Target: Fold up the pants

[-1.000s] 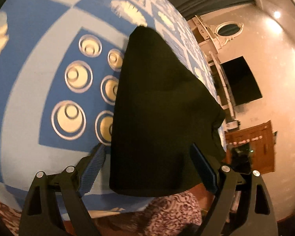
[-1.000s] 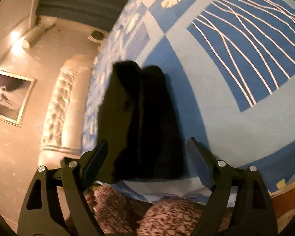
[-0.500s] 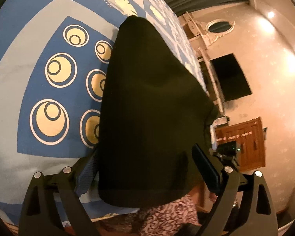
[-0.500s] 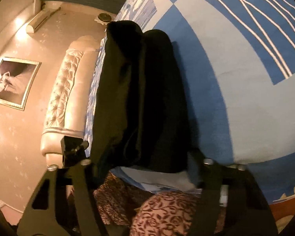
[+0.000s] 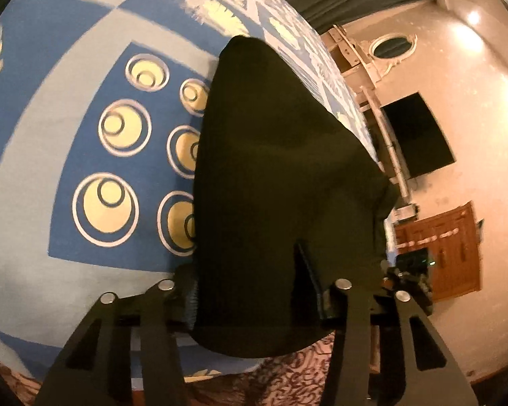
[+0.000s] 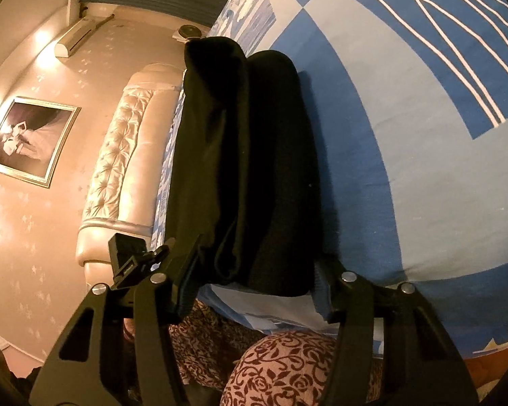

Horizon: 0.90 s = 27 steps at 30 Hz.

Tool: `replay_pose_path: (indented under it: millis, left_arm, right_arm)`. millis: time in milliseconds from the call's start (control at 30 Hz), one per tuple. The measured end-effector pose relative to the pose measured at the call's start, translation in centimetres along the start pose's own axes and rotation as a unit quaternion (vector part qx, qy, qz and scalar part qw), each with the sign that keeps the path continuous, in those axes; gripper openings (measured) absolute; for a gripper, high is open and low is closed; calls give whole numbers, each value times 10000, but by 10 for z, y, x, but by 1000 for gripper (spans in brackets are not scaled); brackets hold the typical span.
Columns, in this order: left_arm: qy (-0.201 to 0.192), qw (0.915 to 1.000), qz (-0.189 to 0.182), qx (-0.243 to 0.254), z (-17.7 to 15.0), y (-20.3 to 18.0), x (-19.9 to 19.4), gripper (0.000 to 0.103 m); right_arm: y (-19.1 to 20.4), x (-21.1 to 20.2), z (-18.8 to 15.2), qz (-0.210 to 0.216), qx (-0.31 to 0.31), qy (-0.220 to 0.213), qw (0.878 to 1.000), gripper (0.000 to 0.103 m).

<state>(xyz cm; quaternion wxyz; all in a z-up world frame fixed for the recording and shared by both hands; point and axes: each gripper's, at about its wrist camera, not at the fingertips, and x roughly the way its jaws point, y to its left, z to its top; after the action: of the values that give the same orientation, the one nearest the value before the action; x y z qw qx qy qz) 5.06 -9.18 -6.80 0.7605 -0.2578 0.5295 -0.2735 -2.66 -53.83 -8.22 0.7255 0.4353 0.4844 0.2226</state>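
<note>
Black pants point(image 5: 271, 169) lie folded lengthwise on a blue patterned bedspread point(image 5: 84, 67), running away from me. My left gripper point(image 5: 244, 264) is at their near end, its jaws closing, one finger at the cloth's left edge and the other pressed into the fabric. In the right wrist view the pants point(image 6: 247, 152) show as two long rolls side by side on the bedspread point(image 6: 406, 135). My right gripper point(image 6: 259, 253) is shut on their near end, a finger against each side. The cloth hides most of the pads.
The bed's near edge runs just under both grippers, with a person's floral-patterned clothing point(image 6: 288, 365) below it. A tufted headboard point(image 6: 125, 155) and framed picture point(image 6: 30, 138) stand to the left. A dark screen point(image 5: 416, 135) and wooden cabinet point(image 5: 440, 247) stand by the wall.
Both grippers stood wide open over the pants' near end a second ago. The right sank and closed on the cloth first, then the left's jaws came in on it.
</note>
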Motion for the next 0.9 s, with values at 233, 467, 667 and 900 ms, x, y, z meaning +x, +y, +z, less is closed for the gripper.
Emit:
replay_pose_path:
  millis: [233, 467, 667, 900]
  left_arm:
    - [-147, 9972, 550, 478, 0, -22, -2, 40]
    - [-201, 9937, 881, 658, -1, -22, -10, 38]
    - [-259, 9920, 1061, 639, 1, -14, -19, 38]
    - [-328, 9909, 1191, 543, 4, 1, -34, 38]
  right_arm:
    - [3, 2, 0, -34, 2, -31, 10000, 53]
    - [8, 12, 1, -7, -25, 13, 10000, 52]
    - [14, 28, 5, 13, -70, 115, 9999, 52]
    - [29, 52, 11, 6, -189, 305, 9994, 52]
